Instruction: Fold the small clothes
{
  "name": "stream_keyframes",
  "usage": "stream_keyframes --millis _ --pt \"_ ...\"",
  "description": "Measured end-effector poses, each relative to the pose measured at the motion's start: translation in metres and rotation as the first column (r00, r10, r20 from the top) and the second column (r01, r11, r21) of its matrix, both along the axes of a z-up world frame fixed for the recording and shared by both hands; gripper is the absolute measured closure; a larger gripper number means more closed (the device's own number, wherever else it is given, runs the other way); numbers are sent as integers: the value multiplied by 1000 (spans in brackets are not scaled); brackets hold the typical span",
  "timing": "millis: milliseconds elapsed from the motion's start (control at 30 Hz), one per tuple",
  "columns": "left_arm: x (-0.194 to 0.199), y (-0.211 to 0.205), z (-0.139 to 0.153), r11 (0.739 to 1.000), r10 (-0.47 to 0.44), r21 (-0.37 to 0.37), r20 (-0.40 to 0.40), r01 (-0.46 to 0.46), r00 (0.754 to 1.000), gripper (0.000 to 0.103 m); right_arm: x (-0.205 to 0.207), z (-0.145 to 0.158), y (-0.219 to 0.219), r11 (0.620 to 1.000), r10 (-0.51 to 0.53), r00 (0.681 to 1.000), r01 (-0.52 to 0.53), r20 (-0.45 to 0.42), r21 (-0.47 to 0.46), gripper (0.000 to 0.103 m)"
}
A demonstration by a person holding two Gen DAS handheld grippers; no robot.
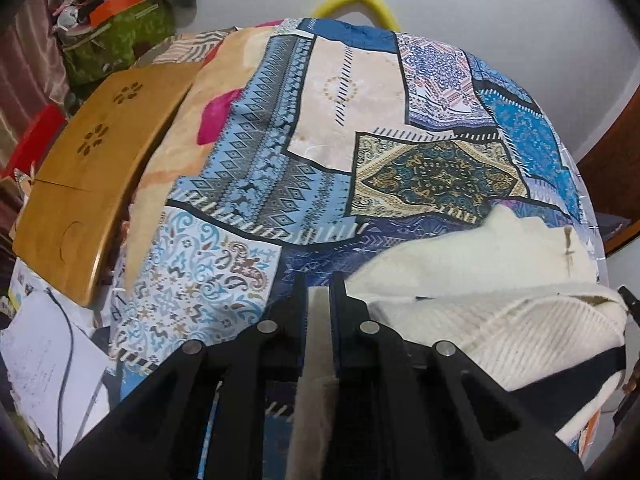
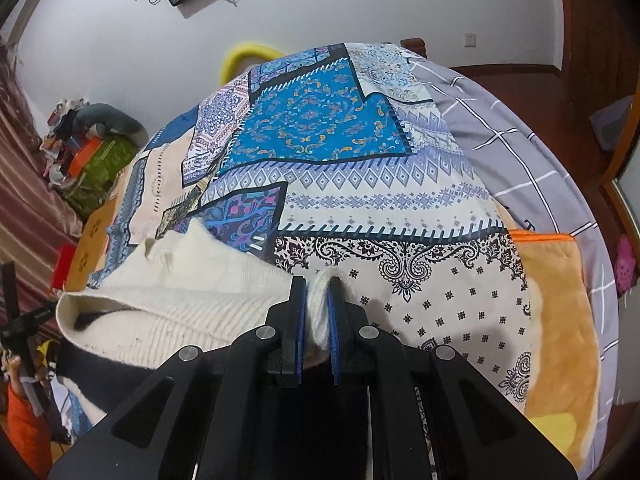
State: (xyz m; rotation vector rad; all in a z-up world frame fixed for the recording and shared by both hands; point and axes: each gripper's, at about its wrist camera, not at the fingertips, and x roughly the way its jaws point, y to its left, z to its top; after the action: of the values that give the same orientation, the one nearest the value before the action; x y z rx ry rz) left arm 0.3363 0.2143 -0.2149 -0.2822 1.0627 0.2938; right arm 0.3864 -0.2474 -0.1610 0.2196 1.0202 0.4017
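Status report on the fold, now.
Left gripper shut on the cream sweater. Right gripper shut on it too. Sweater draped over the patchwork bedspread. Nothing in the way.

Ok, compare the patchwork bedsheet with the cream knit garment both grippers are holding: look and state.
The patchwork bedsheet is busy with printed blue, cream and black panels; the cream knit garment is plain and ribbed. The bedsheet lies spread flat; the garment is bunched, with an open hem. The bedsheet is untouched, while the left gripper and right gripper each pinch the garment's edge. Both are fabric, and the garment rests on the bedsheet.
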Motion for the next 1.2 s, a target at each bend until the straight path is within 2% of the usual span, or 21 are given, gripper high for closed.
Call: stream_keyframes --millis 133,267,333,400,467,633,933,1200 --pt "-6 4 14 1000 11 7 24 -11 1000 95 2 12 -5 999 -34 999 34 24 14 86" --pt "-12 7 30 1000 10 6 45 -11 999 89 1 31 -15 998 -62 996 62 61 6 86" --pt "-16 5 36 1000 3 10 55 -4 999 78 -1 37 -17 998 -55 996 55 65 1 86" --pt "-22 1 43 1000 -8 24 69 6 998 57 -6 42 -17 999 -39 996 41 78 -21 81" --pt "-26 -5 46 999 -24 38 77 21 997 52 -13 44 -15 999 -17 996 21 89 -40 69" --pt "-23 -21 38 996 -76 41 34 75 996 50 -26 40 -8 996 35 995 -27 94 -84 57" --pt "6 -31 6 992 -109 53 -29 111 994 50 -32 11 5 987 87 996 -81 34 -139 56" --pt "35 -38 -19 984 -174 7 -83 176 981 51 -22 -13 2 988 70 998 -70 -8 -139 56"
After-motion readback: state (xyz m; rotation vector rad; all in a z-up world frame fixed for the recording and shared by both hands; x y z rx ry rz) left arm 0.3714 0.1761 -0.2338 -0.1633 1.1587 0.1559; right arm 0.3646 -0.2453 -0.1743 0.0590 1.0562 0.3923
